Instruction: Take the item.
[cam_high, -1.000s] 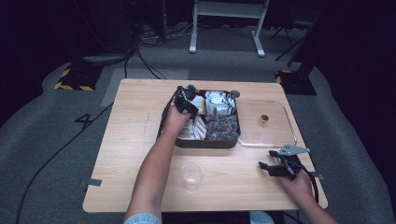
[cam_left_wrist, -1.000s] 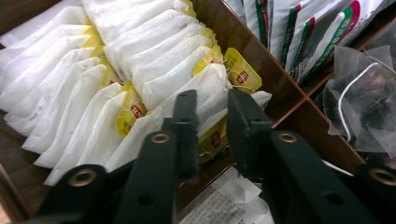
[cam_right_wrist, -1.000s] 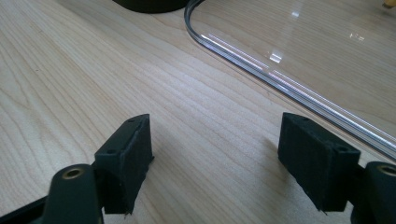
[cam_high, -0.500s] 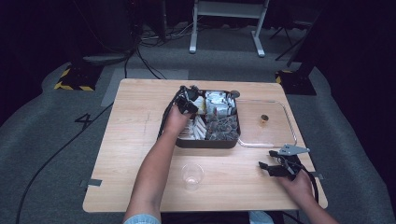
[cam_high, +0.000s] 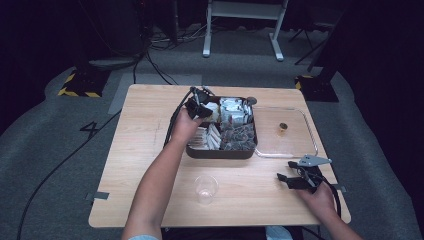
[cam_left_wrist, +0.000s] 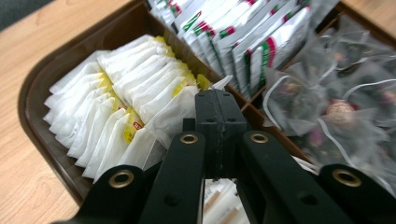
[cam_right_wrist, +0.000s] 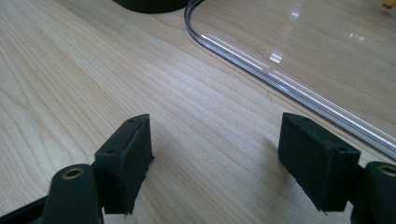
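Scene: a dark brown compartmented plastic tray (cam_high: 220, 151) stands mid-way along the light wooden tabletop (cam_high: 140, 150); a clear plastic lid (cam_high: 300, 145) lies flat just beside the tray's right edge, and a small clear plastic cup (cam_high: 206, 188) stands apart on the person's side.

Left hand-held gripper (cam_left_wrist: 215, 100): jaws closed together, pinching the upper edge of one white paper tea-bag sachet with a yellow tag (cam_left_wrist: 175, 114); in the high view it sits over the tray's far-left corner (cam_high: 196, 106).

Sachet location: in the left compartment of the tray, at the near end of a row of like sachets (cam_left_wrist: 107, 107) standing on edge.

Long axis: the row runs away from the gripper toward the tray's rounded corner; the pinched sachet stands roughly crosswise to that line.

Neighbours: striped foil packets (cam_left_wrist: 247, 42) and clear mesh pouches (cam_left_wrist: 327, 107) fill the adjoining compartments.

Right hand-held gripper (cam_right_wrist: 215, 154): jaws wide apart, empty, low over bare tabletop, with the lid's rim (cam_right_wrist: 289, 88) just ahead.

Nearer hand: the left; the right is well apart from the tray.

Judged next move: a lift straight up out of the row, probably toward the cup.
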